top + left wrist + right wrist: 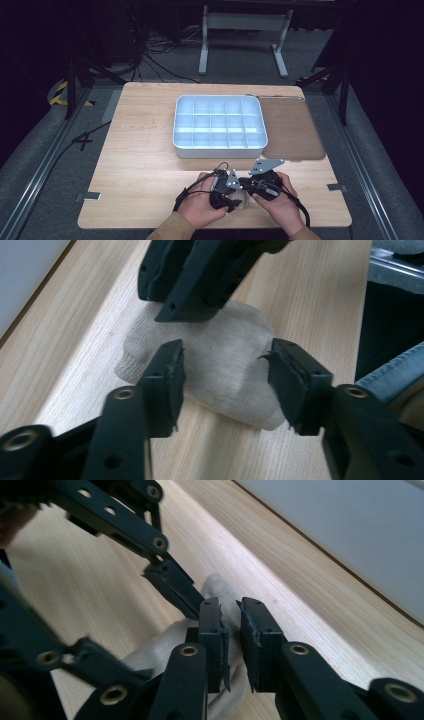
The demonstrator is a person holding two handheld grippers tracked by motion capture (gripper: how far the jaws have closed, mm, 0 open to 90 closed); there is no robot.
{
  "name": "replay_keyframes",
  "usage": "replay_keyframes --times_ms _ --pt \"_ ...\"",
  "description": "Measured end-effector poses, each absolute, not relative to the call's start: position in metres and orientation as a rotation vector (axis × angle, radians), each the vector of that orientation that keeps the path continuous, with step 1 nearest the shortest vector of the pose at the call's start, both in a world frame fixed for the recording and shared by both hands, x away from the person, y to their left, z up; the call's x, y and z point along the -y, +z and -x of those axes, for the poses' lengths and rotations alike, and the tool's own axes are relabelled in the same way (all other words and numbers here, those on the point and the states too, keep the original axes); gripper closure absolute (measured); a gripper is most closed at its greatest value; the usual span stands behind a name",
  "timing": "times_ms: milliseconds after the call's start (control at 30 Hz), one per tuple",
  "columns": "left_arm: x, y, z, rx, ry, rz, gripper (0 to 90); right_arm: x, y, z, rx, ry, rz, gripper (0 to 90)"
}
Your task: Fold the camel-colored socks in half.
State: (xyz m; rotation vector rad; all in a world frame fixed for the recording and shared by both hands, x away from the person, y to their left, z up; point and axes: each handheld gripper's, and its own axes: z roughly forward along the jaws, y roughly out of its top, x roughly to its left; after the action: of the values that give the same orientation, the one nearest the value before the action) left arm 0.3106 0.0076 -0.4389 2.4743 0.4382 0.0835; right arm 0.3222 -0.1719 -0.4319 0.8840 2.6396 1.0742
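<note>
A small beige knitted cloth [225, 375] lies on the wooden table [140, 160] near its front edge. In the left gripper view my left gripper [226, 352] is open, its pads standing wide on either side of the cloth without touching it. My right gripper [231, 602] comes in from the opposite side, its tips [182, 315] resting on the far part of the cloth [150, 655]. Its pads are a narrow slit apart, and cloth shows through the slit; whether they pinch it I cannot tell. In the high view both grippers, left [227, 196] and right [252, 186], meet tip to tip.
A white tray [220, 150] with several compartments stands at the table's middle, behind the hands. A brown mat [292, 130] lies to its right. The table's front edge runs just below the hands. A denim-clad leg [395, 375] shows past that edge.
</note>
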Motion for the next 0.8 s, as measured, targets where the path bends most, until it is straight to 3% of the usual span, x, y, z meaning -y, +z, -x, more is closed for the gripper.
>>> replay_keyframes --times_ms 300,500,600,800 --pt "-0.004 -0.441 -0.308 -0.386 0.072 -2.496 33.4 0.178 -0.440 -0.324 -2.656 1.034 -0.917 76.1" --pt "-0.002 -0.445 -0.308 -0.379 0.086 -2.507 28.8 0.177 -0.443 -0.323 -2.661 1.003 -0.927 66.7" --pt "0.000 -0.448 -0.307 -0.366 0.094 -2.518 25.2 0.177 -0.444 -0.323 -2.650 0.958 -0.956 56.5" --pt "0.002 -0.454 -0.307 -0.368 0.125 -2.547 23.7 0.177 -0.448 -0.322 -2.658 0.924 -0.997 52.0"
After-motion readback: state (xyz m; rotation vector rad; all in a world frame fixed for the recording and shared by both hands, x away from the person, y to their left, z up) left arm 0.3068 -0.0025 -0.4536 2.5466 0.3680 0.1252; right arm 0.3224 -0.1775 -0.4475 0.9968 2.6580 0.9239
